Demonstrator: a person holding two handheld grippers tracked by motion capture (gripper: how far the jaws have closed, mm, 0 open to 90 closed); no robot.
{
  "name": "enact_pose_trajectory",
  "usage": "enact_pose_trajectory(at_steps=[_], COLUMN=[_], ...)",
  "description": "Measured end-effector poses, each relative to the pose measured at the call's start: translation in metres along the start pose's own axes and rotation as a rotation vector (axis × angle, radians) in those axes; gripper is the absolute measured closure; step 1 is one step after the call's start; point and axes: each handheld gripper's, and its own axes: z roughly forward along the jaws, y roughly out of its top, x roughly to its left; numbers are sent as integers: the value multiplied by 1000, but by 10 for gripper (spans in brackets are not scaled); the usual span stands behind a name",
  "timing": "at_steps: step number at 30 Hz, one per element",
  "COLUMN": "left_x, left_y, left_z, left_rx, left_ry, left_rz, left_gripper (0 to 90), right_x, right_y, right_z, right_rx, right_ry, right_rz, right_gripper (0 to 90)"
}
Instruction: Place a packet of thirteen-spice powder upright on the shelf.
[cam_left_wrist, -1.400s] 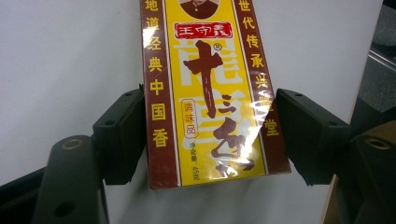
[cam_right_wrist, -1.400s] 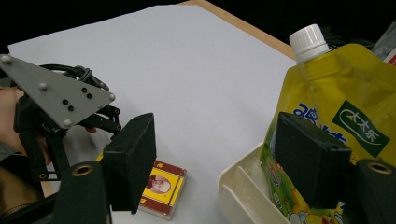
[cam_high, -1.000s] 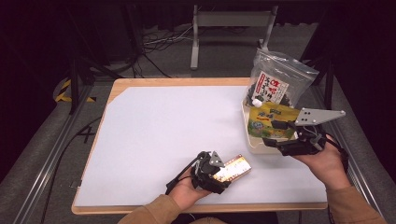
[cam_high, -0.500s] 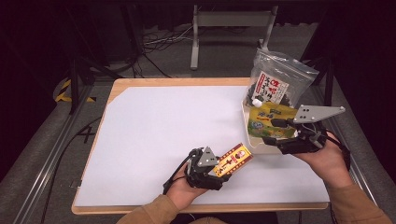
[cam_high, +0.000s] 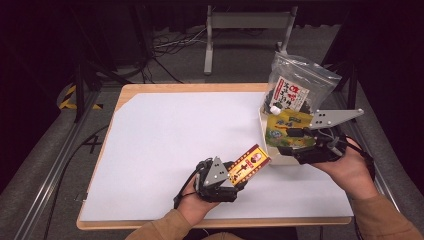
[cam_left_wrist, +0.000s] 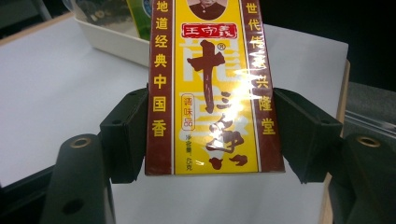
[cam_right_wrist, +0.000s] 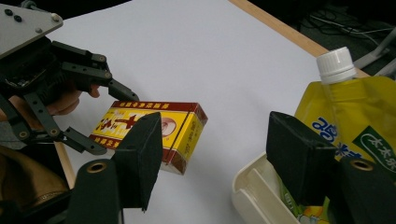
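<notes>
A yellow and dark red box (cam_high: 248, 165) (cam_left_wrist: 210, 88) with Chinese lettering is clamped by its long sides in my left gripper (cam_high: 240, 173) (cam_left_wrist: 210, 135), which is shut on it. It hangs tilted above the white sheet, its far end toward the white tray (cam_high: 261, 122). My right gripper (cam_high: 281, 150) (cam_right_wrist: 215, 154) hovers at the tray's near corner. Its jaws have just been closing a little, they stand open and nothing is between them. In the right gripper view the box (cam_right_wrist: 154, 128) and the left gripper (cam_right_wrist: 119, 123) lie beyond its jaws.
The tray (cam_right_wrist: 247, 191) holds a yellow spouted pouch (cam_high: 282, 130) (cam_right_wrist: 345, 121) with a white cap. A clear bag of dark snacks (cam_high: 295, 90) stands behind it. A white sheet (cam_high: 175, 140) covers the wooden table. Metal rails run along the left side.
My left gripper has lifted the box off the sheet and carried it right, toward the tray, with its far end tipped up. The right hand has stayed put.
</notes>
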Motion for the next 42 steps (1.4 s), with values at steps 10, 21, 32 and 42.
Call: enact_pose_trajectory(at_steps=[10, 21, 32, 42], left_x=[-2, -7, -11, -12], left_y=[-1, -2, -2, -2], left_z=[-5, -6, -8, -9], left_rx=[-62, -88, -108, -121], left_ry=[22, 55, 72, 74], left_rz=[55, 83, 111, 113], left_gripper=[328, 328, 327, 327], right_x=[5, 9, 10, 8], right_y=[6, 7, 8, 8], right_z=[8, 24, 41, 52], right_rx=[25, 73, 125, 144], right_ry=[50, 113, 141, 178], right_rz=[25, 91, 111, 138], right_gripper=[363, 347, 337, 320])
